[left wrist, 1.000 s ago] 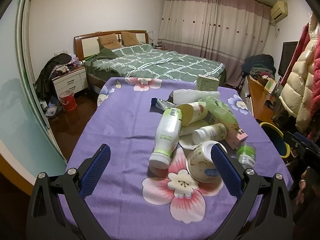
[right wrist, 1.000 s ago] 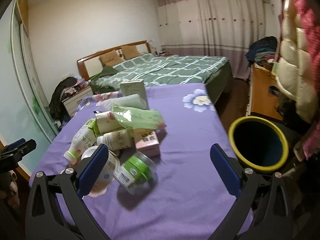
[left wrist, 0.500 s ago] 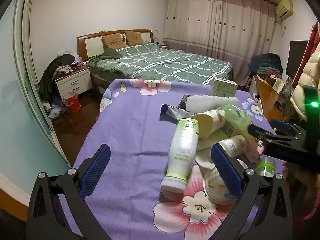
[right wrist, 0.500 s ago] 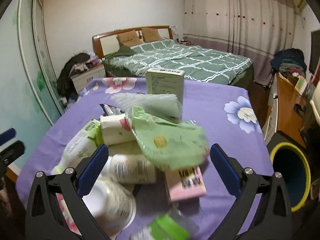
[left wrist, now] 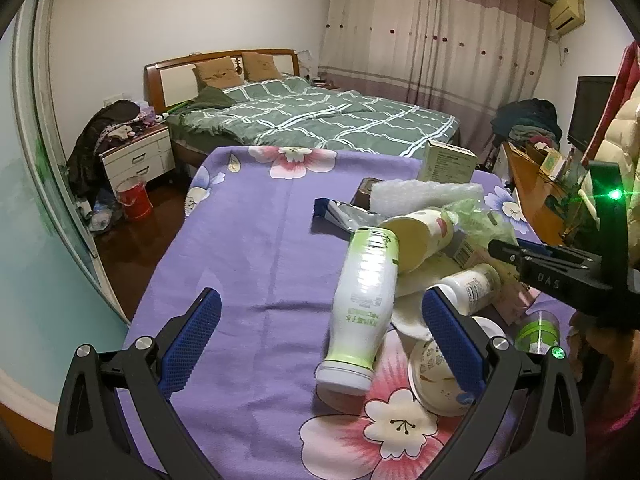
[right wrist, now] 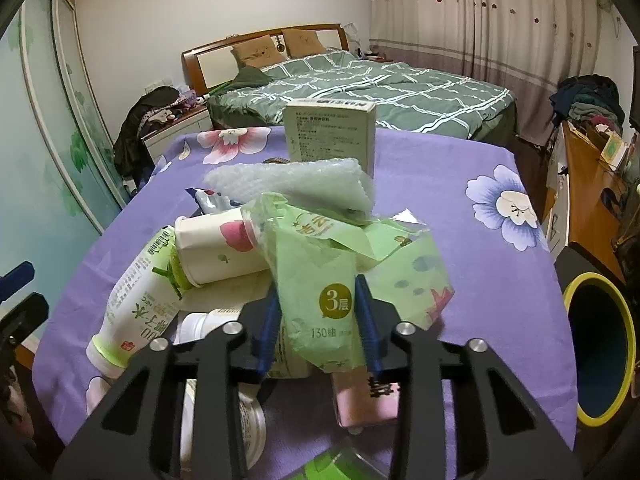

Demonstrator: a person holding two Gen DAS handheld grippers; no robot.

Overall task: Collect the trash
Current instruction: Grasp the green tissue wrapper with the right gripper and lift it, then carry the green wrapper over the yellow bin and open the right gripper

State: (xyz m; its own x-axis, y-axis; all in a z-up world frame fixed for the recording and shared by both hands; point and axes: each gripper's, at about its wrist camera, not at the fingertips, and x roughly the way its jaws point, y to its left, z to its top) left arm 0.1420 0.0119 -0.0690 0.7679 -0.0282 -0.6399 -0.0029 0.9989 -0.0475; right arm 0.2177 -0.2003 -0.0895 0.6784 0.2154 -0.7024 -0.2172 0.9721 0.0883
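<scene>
While closing on the green tissue wrapper (right wrist: 320, 280) atop the trash pile on the purple cloth (right wrist: 460, 240), right gripper (right wrist: 318, 322) pads squeezing its crumpled sides; left gripper (left wrist: 320, 340) spread wide, empty, over the white bottle (left wrist: 364, 304); yellow-rimmed bin (right wrist: 624, 344) at right

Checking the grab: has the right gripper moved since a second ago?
Yes. The right gripper swung away from the yellow-rimmed bin toward the pile; its fingers are closing around the green tissue wrapper.
</scene>
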